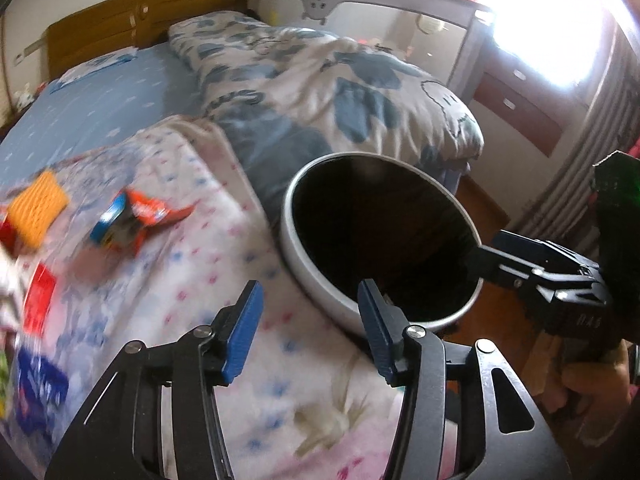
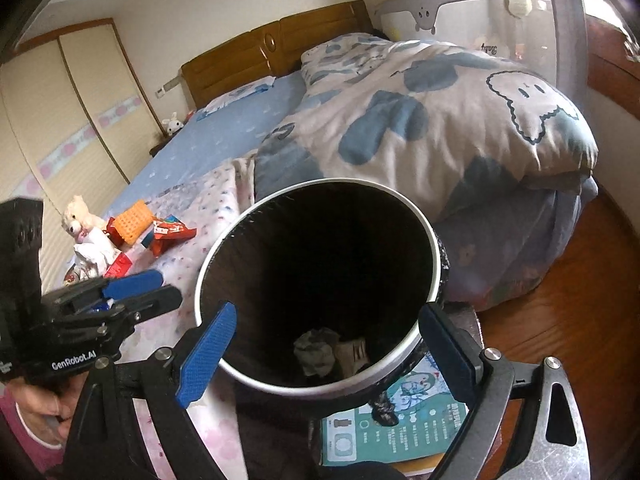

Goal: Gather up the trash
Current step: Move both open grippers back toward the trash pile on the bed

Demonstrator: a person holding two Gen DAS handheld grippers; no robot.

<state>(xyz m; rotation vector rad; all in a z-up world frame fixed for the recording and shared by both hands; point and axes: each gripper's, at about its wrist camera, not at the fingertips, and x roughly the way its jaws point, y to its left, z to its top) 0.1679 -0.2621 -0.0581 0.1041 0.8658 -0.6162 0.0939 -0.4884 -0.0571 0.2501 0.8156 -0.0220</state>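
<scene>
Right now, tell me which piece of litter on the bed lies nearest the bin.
The orange-red torn wrapper. It lies closest to the bin; the yellow-orange waffle packet and the white tissue lie farther left.

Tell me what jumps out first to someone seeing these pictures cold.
The white-rimmed trash bin with its black liner fills the centre at the bed's edge, crumpled paper at its bottom. Bright snack wrappers lie scattered on the floral blanket to its left. Behind it, a blue-and-white cartoon duvet is heaped.

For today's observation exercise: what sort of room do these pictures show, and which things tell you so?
Most likely a bedroom in a home: a bed with a wooden headboard, a rumpled quilt lying on it, and a sliding wardrobe along the wall.
</scene>
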